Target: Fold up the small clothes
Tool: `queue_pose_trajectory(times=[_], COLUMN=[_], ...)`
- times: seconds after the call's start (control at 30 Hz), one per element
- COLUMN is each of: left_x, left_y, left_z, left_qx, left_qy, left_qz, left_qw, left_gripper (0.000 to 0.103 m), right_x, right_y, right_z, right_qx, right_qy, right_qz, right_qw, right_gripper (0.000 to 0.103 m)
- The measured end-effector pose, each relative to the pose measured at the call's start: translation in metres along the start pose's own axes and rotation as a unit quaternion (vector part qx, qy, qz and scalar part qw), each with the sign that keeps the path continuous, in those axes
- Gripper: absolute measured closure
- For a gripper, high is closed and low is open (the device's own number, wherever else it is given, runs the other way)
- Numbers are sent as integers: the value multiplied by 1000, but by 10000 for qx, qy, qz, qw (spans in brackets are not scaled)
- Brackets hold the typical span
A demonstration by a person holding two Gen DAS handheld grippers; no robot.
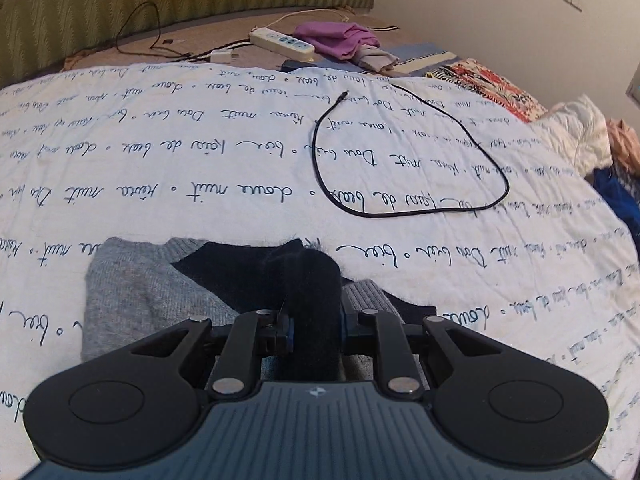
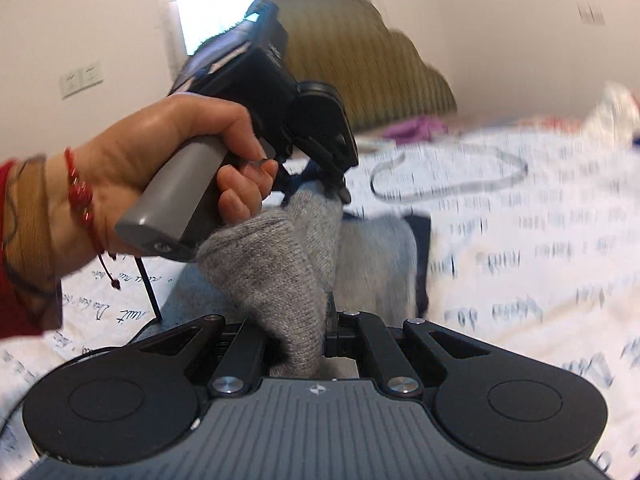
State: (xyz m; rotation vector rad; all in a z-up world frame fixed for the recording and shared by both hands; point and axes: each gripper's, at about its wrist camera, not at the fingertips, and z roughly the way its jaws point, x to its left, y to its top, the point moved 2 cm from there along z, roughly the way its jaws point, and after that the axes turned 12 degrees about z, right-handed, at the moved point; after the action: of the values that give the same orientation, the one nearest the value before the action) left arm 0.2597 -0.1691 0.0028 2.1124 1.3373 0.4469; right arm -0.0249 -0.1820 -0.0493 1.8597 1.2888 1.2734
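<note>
The grey and dark-navy knitted garment (image 1: 160, 280) lay on the bed, on a white bedspread (image 1: 160, 152) printed with lines of handwriting. The left gripper (image 1: 316, 330) had its jaws pinched on a dark-navy fold of that garment, which rose in a thick roll between them. The right gripper (image 2: 298, 340) had its jaws clamped on a grey knitted fold of the same garment, lifted clear of the bedspread. In the right wrist view the person's left hand (image 2: 168, 160), with a red cord at the wrist, gripped the grey handle of the left gripper just above the lifted grey fabric; the background there was blurred. Beyond the garment a black cable (image 1: 400, 160) lay in a loose loop on the bedspread. Farther back, near the green headboard (image 1: 180, 0), sat a white power strip (image 1: 282, 42) and, just beside it, a purple cloth (image 1: 340, 38). More crumpled clothes (image 1: 580, 136) were heaped at the right edge of the bed.
</note>
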Motion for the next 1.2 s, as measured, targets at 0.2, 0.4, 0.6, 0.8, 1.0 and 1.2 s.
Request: queue_pose_trajectory(times=[0.2,0.4,0.6,0.8,1.0,1.2], left_x=[-9,-3,13,24,32,34], left_y=[5,17,7,-46,-87,-111], left_z=[1,-17,-53,-74,-79,-82], left_qx=[-150,-602,-845,-722,-408,-307], left_qy=[-239,-326,377,1123,1191,1193], left_qz=[73,-15,315,869,615,464], left_qw=[9996,9977,9952,9872,9901,9913], left_gripper=[58,25,23,21,21,21], right_x=[-12,-25,-50,-83,-80,-81], right_y=[-4,-1,2,1,3,6], right_z=[14,21,18,18,13,16], right_qx=[399,644,906,1112,1181,1304], right_qy=[114,213,632,1080,961,1012], right_qz=[355,790,1677,2618,2215,2248], right_qw=[9985,9946,9796,9526,9632,9603], right_gripper=[87,76,63,77,77,74])
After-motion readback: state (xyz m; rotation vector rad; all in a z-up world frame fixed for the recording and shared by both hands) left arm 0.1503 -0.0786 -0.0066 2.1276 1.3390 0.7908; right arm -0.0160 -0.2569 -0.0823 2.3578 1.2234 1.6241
